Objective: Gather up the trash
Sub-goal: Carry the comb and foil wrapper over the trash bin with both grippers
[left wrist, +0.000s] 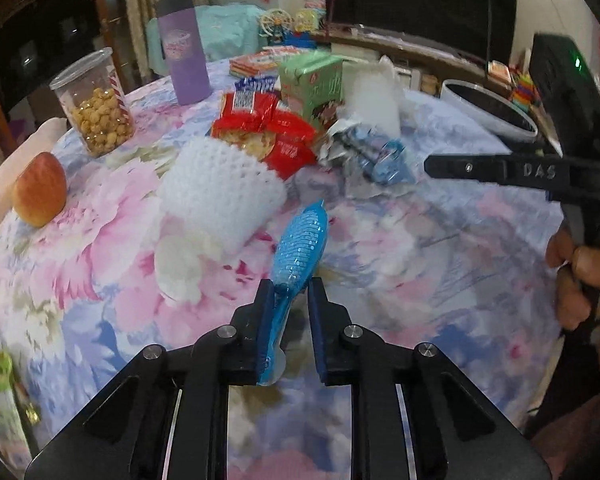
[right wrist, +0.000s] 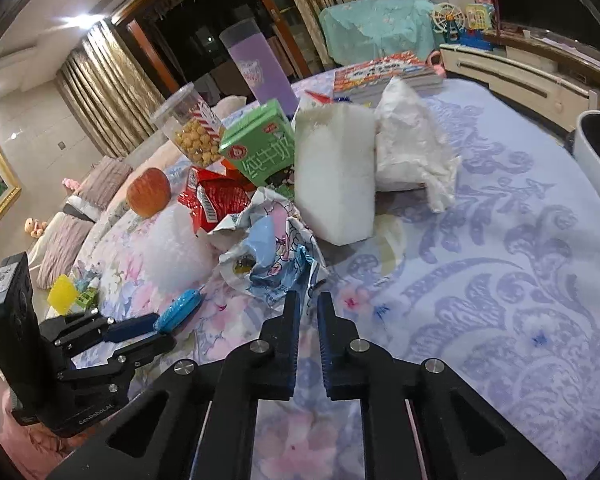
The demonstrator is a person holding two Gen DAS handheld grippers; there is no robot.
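A pile of trash lies on the floral tablecloth (left wrist: 420, 280): a white foam net sleeve (left wrist: 220, 192), red snack wrappers (left wrist: 268, 128), a green milk carton (left wrist: 312, 88), a crumpled blue-white wrapper (left wrist: 372, 152) and white bags (left wrist: 376, 92). A blue hairbrush (left wrist: 300, 240) lies with its handle between the fingers of my left gripper (left wrist: 290, 292); the left finger touches it, the right stands apart. My right gripper (right wrist: 309, 300) is narrowly open and empty, just short of the crumpled wrapper (right wrist: 276, 256). The left gripper also shows in the right wrist view (right wrist: 156, 334).
An apple (left wrist: 40, 192), a popcorn jar (left wrist: 96, 108), a purple tumbler (left wrist: 184, 48) and a stack of books (right wrist: 384, 72) stand on the table. A white bin (left wrist: 488, 108) with a dark inside stands beyond the table's right edge.
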